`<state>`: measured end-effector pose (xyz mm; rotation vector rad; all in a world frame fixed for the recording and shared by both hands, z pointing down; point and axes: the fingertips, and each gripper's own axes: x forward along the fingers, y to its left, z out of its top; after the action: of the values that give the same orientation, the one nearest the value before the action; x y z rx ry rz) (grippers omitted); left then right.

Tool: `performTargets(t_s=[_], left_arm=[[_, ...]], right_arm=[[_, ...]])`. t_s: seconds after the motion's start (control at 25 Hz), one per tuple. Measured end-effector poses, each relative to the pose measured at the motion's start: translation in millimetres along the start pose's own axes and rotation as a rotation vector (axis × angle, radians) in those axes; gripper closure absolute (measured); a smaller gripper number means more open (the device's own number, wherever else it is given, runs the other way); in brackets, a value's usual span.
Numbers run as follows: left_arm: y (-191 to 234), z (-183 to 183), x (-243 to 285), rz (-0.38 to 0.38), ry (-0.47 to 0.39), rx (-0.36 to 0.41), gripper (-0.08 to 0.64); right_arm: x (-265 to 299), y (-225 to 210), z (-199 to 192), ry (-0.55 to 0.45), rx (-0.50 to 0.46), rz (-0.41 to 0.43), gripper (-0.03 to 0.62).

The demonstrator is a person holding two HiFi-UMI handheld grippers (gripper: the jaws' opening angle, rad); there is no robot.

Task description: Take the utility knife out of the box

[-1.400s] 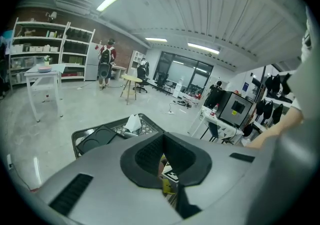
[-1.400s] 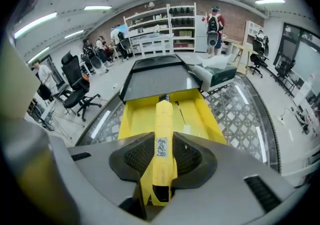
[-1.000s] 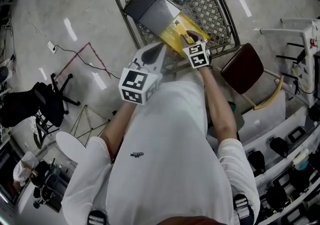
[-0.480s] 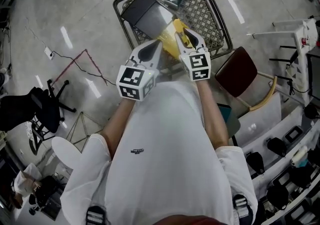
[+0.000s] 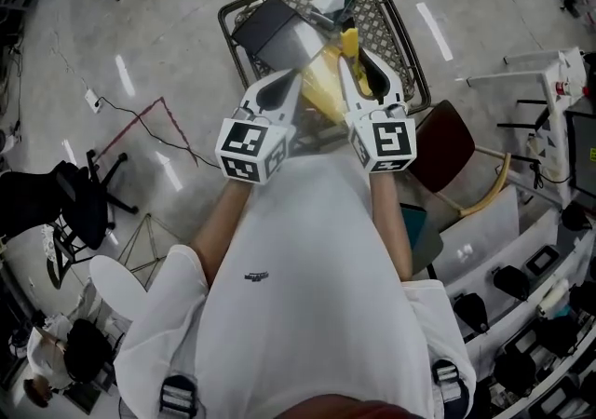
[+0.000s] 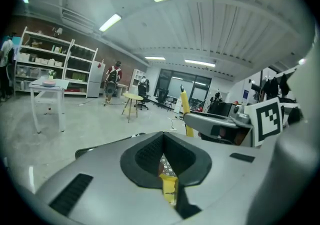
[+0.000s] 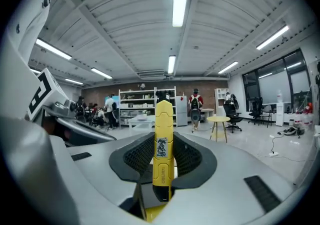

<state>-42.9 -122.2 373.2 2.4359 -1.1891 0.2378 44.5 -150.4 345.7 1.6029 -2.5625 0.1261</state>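
Pads (image 7: pixel 137 156), black and ribbed, on the right tool (image 7: pixel 163 158) clench the utility knife (image 7: pixel 163 139): a slim yellow plastic body with a small printed label. It stands upright, and its lower end is hidden behind the tool's grey shell. From the head view it is held above the box (image 5: pixel 319 84), yellow card with a grey lid, half covered by both tools. The left tool (image 6: pixel 168 163) is clenched on a yellow edge of the box, only a sliver showing. Beneath lies a wire mesh tray (image 5: pixel 396 31); something white in it is hard to identify.
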Motion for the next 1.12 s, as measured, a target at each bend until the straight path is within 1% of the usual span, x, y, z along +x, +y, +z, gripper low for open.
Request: performTargets(t_s=[0.12,0.28,0.44,0.72,1.12], left_arm=[[4,5,-6,0.011,-0.019,-0.005,0.563],[8,7,-11,0.019,-0.029,-0.002,0.563],[8,8,-14,0.023,-0.036,-0.001,0.563],[4,10,-19,0.023,-0.042,0.002,0.563],[7,8,-22,0.013,-0.041,-0.001,0.562]], right_arm=[[-5,4,6,-0.017,-0.001,-0.005,0.491],[-9,7,5,-0.025,0.032,0.007,0.491],[-14,5,6,-0.029,0.043,0.006,0.491],[-19,11,13,-0.044,0.033,0.018,0.491],[-22,16,16,-0.038,0.011,0.012,0.491]])
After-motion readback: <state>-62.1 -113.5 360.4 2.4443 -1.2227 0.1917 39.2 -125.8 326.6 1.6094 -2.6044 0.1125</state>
